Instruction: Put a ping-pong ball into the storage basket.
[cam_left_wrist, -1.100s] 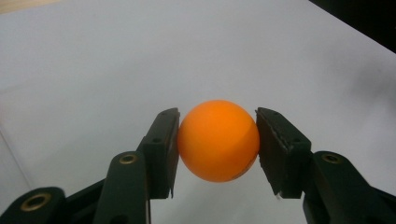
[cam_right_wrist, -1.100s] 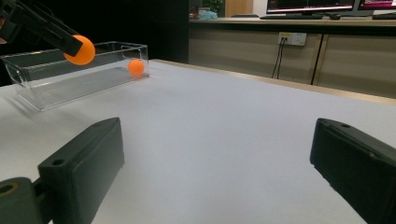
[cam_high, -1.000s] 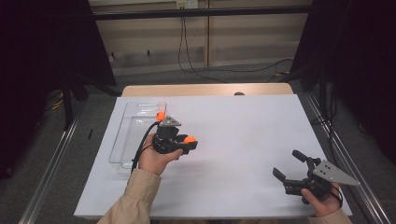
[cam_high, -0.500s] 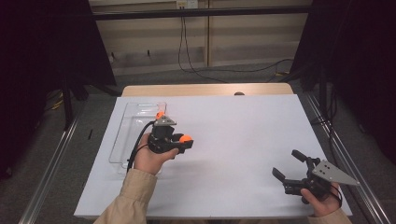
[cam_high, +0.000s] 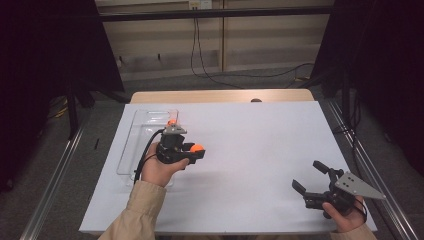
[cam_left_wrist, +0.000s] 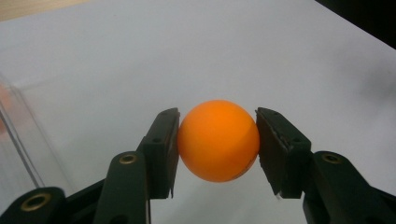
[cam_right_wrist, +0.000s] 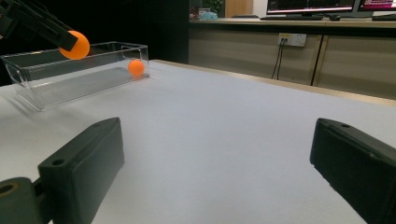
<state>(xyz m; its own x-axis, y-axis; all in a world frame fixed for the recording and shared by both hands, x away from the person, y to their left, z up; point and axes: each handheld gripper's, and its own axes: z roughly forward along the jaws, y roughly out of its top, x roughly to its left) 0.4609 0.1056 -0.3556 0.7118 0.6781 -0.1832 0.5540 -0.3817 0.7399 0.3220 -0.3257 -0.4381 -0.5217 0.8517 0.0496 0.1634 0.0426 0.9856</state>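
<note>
A white bench (cam_high: 260, 150) is spreading across the middle of the high view, with a wooden edge showing along its far side. At the left of that view a clear plastic bin (cam_high: 131, 150) is lying on the bench, long and shallow. One orange ball (cam_right_wrist: 136, 67) is sitting inside the bin at its far end, seen in the right gripper view's upper left.

The left gripper (cam_high: 194, 151) is hovering left of centre, just beside the bin's right wall, its fingers (cam_left_wrist: 161, 149) pinching a second orange ball (cam_left_wrist: 218, 139) across its middle. The right gripper (cam_high: 312, 177) is resting at the lower right, well apart from the bin, its fingers spread wide with nothing between them.

The held ball is looking light, smooth and hollow, likely a table-tennis ball: stiff enough for a gentle squeeze, but slippery and apt to pop out or roll away if gripped off-centre. Pinching at its widest line, as now, seems the safest hold.

The person's hand is covering part of the bin in the high view, and its clear walls are making its edges hard to trace.
</note>
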